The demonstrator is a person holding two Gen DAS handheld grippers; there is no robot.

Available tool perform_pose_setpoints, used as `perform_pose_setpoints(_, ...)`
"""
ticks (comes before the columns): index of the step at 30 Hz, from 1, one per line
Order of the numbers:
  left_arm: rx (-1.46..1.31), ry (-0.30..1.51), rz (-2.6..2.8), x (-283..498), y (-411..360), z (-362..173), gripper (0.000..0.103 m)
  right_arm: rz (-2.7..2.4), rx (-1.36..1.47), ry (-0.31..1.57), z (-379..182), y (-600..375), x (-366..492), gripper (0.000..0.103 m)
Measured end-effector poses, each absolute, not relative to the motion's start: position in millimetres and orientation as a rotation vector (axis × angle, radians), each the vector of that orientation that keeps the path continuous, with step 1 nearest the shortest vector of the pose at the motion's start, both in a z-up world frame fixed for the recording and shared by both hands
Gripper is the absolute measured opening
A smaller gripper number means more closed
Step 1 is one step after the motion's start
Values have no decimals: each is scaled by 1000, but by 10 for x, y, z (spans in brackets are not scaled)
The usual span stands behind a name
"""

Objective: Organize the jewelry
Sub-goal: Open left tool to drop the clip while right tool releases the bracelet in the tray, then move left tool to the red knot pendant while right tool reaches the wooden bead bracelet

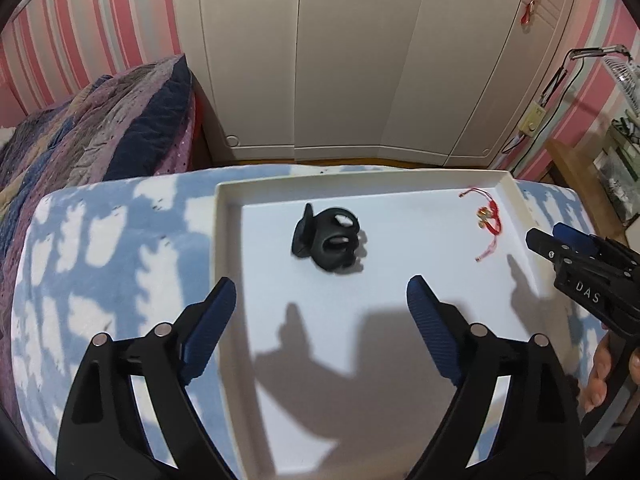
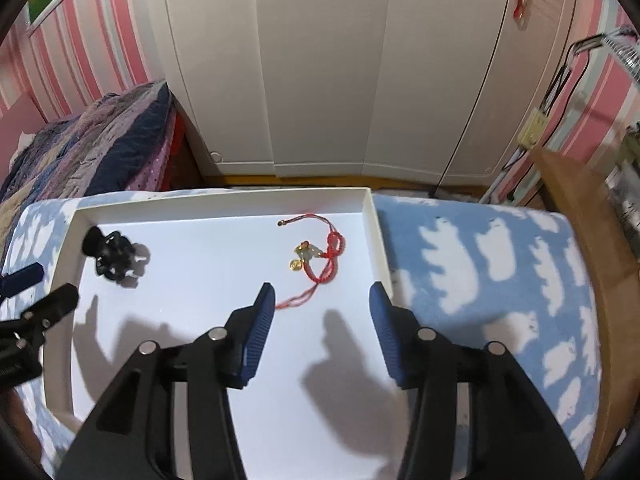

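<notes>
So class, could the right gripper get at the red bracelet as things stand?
Probably yes: the right gripper is open, the red bracelet lies just ahead on the white tray, nothing between.

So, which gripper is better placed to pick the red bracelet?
Right. The right gripper is open just before the red bracelet; the left gripper faces the black hair clip.

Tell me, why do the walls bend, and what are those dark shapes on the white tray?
Left wrist view: fisheye lens bows the wardrobe; the open left gripper casts hard shadows on the tray from strong overhead light. Right wrist view: same curving, right gripper shadows, slightly soft bracelet.
</notes>
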State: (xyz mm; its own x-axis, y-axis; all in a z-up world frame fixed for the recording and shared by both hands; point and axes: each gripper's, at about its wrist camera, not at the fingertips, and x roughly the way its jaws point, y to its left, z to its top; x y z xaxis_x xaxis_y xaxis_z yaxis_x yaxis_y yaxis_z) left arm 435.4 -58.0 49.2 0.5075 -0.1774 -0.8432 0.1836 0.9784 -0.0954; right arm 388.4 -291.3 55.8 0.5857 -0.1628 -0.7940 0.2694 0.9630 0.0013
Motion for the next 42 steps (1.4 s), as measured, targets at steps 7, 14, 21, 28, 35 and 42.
perform_pose_setpoints(7,14,916,-190,3790,-378,765,99,-268,100,826,787,-2830,3334,76)
perform_pose_setpoints(14,3,869,-198,3201,-102,951,100,-298,126,708,1072,-2830,2560,94)
perform_pose_setpoints(21,47,802,-166,2602,3,1068,100,-354,167,633,1218,-2852,1877,94)
perform_pose_setpoints(28,35,819,-144,2081,82,998,100,-333,223,644,1083,-2929,1418,94)
perform_pose_setpoints(35,40,874,-91,1765,-47,866,100,-302,209,667,939,-3002,1180,94)
perform_pose_setpoints(42,12,942,-94,1652,-229,817,100,-294,191,703,852,-3083,1009,94)
